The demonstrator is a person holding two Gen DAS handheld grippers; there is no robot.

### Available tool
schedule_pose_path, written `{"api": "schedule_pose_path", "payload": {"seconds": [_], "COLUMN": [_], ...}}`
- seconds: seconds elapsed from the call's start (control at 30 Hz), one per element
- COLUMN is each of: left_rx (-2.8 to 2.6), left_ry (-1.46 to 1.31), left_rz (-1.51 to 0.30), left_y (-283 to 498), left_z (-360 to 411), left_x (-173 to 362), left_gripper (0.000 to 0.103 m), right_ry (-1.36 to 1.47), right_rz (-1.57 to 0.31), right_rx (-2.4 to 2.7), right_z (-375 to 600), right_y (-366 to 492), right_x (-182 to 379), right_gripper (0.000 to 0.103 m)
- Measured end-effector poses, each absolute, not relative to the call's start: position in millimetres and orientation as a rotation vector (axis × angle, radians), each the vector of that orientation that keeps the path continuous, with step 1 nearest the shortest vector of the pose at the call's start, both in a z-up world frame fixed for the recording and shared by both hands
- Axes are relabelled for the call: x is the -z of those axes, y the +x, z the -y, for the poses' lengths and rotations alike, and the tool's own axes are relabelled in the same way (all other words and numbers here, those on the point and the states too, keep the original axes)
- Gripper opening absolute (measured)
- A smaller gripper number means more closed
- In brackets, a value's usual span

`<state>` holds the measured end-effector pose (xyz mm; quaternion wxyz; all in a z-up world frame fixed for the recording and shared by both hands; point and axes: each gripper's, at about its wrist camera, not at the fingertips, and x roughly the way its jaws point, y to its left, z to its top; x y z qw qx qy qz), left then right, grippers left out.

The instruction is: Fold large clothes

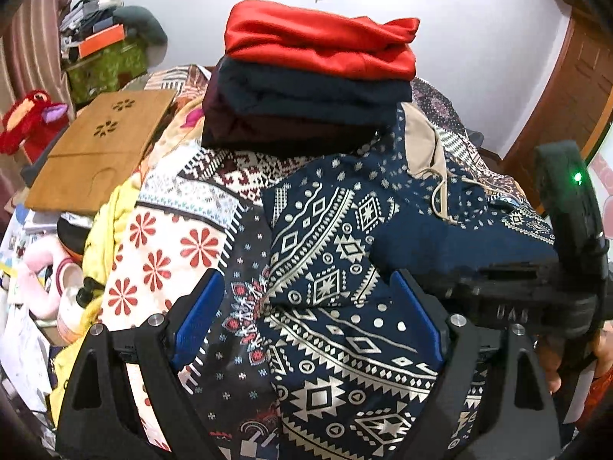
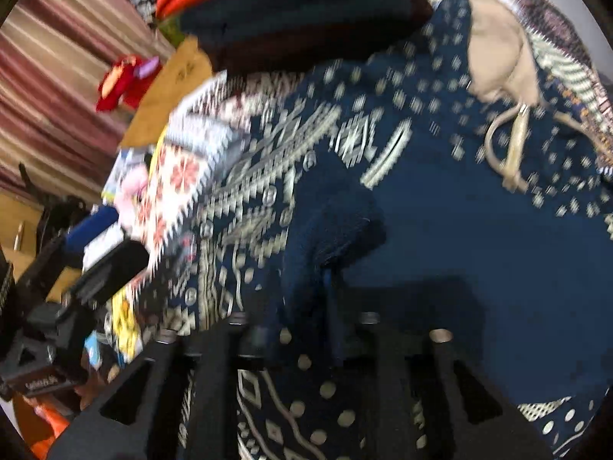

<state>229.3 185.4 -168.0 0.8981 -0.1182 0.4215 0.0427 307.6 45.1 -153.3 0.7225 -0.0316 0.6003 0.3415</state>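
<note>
While the left claw (image 1: 306, 306) hangs with blue fingers (image 1: 199, 306) wide apart over the navy patterned garment (image 1: 345, 237), gripping nothing, the right claw (image 2: 302, 306) is pinched on a navy fold of that garment; frame blurred. Garment lies spread on the bed's patterned cover (image 1: 172, 237). Behind it, a folded stack (image 1: 310, 76): red on navy on maroon. Wooden board (image 1: 99, 153) at left, white wall (image 1: 459, 38) behind.
</note>
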Motion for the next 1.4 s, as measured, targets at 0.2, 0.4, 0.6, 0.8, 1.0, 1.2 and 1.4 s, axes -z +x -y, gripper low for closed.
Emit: {"api": "schedule_pose_path", "payload": {"seconds": [0.2, 0.4, 0.6, 0.8, 1.0, 1.2, 1.4], "left_rx": [-0.040, 0.051, 0.091, 0.104, 0.092, 0.028, -0.012], "left_ry": [-0.282, -0.399, -0.532, -0.595, -0.439, -0.165, -0.095], "left_rz": [-0.915, -0.972, -1.043, -1.096, -1.042, -0.873, -0.713], "left_y": [234.3, 243.2, 254.9, 262.6, 266.2, 274.5, 281.8], "left_z": [-176.4, -168.6, -167.3, -161.1, -139.1, -114.3, -127.3], "left_x": [178.3, 192.2, 213.2, 231.0, 208.1, 151.8, 96.5], "left_gripper": [0.088, 0.088, 0.087, 0.063, 0.024, 0.006, 0.006], "right_ry": [-0.136, -0.113, -0.117, -0.052, 0.055, 0.095, 0.111], "right_rz": [-1.236, -1.067, -0.911, -0.893, -0.980, -0.972, -0.965], "right_rx": [-0.752, -0.624, -0.411, -0.233, -0.146, -0.117, -0.130], "right_z": [-23.8, 36.6, 113.0, 182.5, 225.8, 242.3, 235.8], "right_y": [295.5, 301.3, 304.3, 306.8, 316.4, 324.4, 336.0], "right_x": [120.7, 77.7, 48.6, 53.0, 82.3, 79.2, 83.4], "right_gripper": [0.038, 0.044, 0.053, 0.056, 0.056, 0.056, 0.056]}}
